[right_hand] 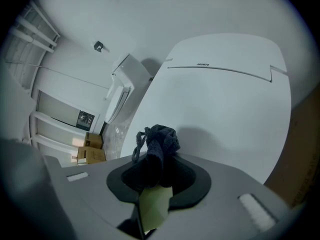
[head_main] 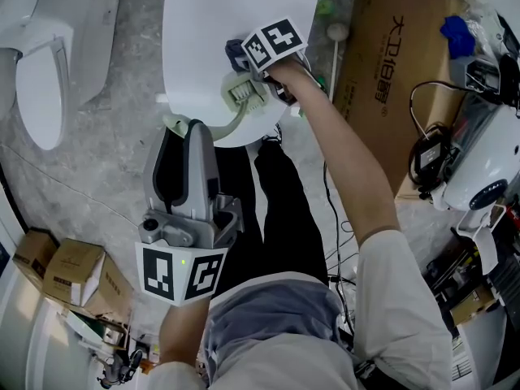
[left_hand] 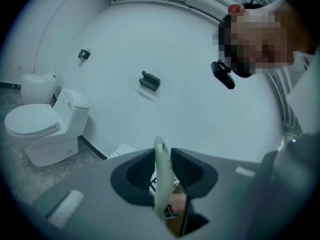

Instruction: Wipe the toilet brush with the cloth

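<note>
Head view: left gripper clamps my pale green plastic toilet brush, right gripper the dark blue cloth. Cloth overlies the white toilet lid by its near edge.

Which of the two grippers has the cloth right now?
The right gripper: its jaws are shut on the dark cloth. The left gripper instead clamps the pale green handle of the toilet brush.
</note>
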`<state>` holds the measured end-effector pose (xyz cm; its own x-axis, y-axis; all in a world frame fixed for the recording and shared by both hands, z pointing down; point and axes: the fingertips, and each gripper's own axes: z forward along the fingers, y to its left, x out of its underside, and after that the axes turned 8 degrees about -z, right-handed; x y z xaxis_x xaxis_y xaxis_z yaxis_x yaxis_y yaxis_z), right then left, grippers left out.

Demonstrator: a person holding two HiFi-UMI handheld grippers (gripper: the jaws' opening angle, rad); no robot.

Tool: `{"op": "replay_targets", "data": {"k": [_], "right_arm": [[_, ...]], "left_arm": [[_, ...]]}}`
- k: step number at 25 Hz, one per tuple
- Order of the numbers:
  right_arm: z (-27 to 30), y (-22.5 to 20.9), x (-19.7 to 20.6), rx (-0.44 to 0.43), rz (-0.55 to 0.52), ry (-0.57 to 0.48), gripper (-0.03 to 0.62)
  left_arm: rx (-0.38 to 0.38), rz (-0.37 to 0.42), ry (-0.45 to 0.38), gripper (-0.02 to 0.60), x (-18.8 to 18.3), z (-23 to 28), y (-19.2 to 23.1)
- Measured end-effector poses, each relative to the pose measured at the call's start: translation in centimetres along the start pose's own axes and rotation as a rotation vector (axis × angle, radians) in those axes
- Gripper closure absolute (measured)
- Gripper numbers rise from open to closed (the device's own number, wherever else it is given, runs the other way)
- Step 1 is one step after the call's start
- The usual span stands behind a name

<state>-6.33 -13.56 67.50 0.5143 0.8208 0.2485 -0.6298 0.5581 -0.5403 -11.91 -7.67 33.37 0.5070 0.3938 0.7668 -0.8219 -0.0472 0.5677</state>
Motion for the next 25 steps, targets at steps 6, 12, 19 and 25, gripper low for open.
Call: {"op": "replay_targets", "data": {"k": [6,12,19,25], "right_arm": [[-0.1,-0.9,0.3,0.019,0.031,-0.037,0.513],[-0.6,-1.7,0.8,0.031,0.065,-0.066,0.513],[-1.2,-2.5,1.2,0.044,0.083,-0.078,0.513],[-1.4,-2.7,1.7,0.049,0.080,-0.086,0.513]], "left_arm": [[-0.004,0.006,0.000,0.581,0.1,0.0,0.0],[-0.009,0.009,0.000,0.581,0.1,-0.1,-0.1],[-0.012,0.011,-0.004,0.581,0.1,0.1,-0.2],[-0.017,0.018,-0.002,0.581,0.3,0.0,-0.2]]}}
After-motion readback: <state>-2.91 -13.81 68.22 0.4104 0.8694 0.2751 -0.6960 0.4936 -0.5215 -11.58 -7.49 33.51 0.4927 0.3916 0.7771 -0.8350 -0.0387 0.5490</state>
